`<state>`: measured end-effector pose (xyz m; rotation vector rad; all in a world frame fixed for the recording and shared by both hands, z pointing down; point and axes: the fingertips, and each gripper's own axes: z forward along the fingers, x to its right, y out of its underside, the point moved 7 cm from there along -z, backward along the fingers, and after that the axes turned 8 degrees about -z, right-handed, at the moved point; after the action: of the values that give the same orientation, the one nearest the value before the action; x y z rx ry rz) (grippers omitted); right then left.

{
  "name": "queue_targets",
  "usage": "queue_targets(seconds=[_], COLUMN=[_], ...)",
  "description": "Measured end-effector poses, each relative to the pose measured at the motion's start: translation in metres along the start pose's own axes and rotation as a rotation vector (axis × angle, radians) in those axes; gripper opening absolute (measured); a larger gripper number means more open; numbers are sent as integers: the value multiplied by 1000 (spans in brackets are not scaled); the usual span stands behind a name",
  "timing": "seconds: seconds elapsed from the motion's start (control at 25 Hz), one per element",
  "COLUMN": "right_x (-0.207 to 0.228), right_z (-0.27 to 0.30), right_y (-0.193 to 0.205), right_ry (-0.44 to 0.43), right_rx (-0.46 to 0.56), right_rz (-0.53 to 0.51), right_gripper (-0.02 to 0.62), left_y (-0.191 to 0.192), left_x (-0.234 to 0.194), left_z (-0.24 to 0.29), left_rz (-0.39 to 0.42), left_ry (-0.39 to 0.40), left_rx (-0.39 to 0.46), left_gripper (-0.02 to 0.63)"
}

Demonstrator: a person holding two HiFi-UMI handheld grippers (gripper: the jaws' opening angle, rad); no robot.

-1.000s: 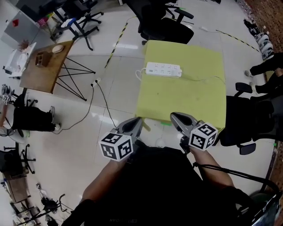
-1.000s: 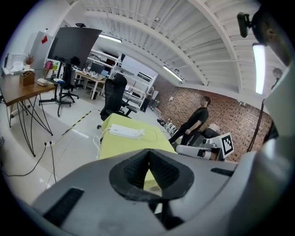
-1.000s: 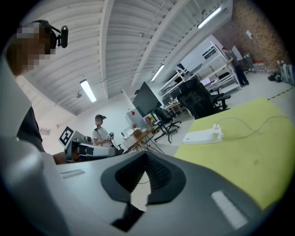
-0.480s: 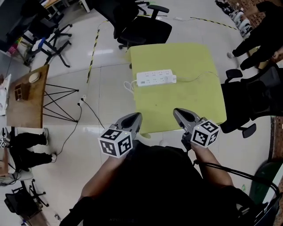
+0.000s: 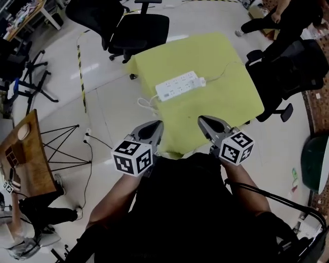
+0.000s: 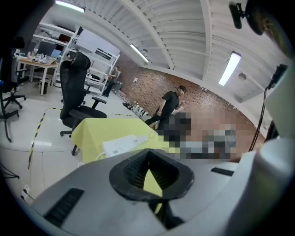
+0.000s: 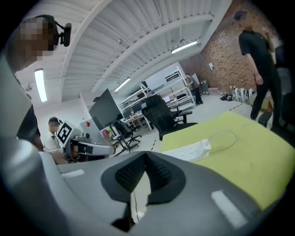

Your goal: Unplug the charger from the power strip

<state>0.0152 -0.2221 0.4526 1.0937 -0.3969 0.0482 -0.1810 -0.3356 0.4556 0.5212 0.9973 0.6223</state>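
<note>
A white power strip (image 5: 176, 86) lies on the yellow table (image 5: 216, 110), toward its far left side. At the strip's right end sits a small white charger (image 5: 202, 81), and a thin cable (image 5: 226, 72) runs off to the right. Both grippers hover side by side over the table's near edge, well short of the strip. My left gripper (image 5: 158, 125) is shut and holds nothing. The right gripper (image 5: 201, 120) is also shut and empty. The strip (image 6: 123, 144) shows ahead in the left gripper view, and the strip (image 7: 186, 150) with its charger (image 7: 205, 144) shows in the right gripper view.
A black office chair (image 5: 139, 28) stands behind the table and another (image 5: 288, 61) at its right. A wooden side table (image 5: 20, 154) stands far left, with floor cables (image 5: 92, 144) nearby. A person (image 5: 277, 15) stands at the top right.
The whole scene has swung in the head view: table and strip now lie slanted and further right. Both grippers moved sideways along the table's near edge and stayed shut.
</note>
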Motion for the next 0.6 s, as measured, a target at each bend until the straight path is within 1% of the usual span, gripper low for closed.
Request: queue_targets(seconds=[0.16,0.28,0.4,0.48,0.6], right_x=[0,10,32,53,84], right_z=[-1,2,8,14,23], right_y=[-1,1,2,2,2], right_ry=[110,162,213,241,263], right_rx=[16,-14,-45,-60,-89], right_rz=[21,15,-7,0,16], right_gripper=[3,3,3,3,3], left_y=[-3,-6,-11,-16,-19], left_x=[-20,-29,-33,-35,-36], left_z=[0,2,11,18,22], left_rz=[27,20,25,25,-3], left_ry=[52,71,82,77,62], left_rx=[-61,-76,-90,-90,-79], left_gripper=[6,6,6,6,6])
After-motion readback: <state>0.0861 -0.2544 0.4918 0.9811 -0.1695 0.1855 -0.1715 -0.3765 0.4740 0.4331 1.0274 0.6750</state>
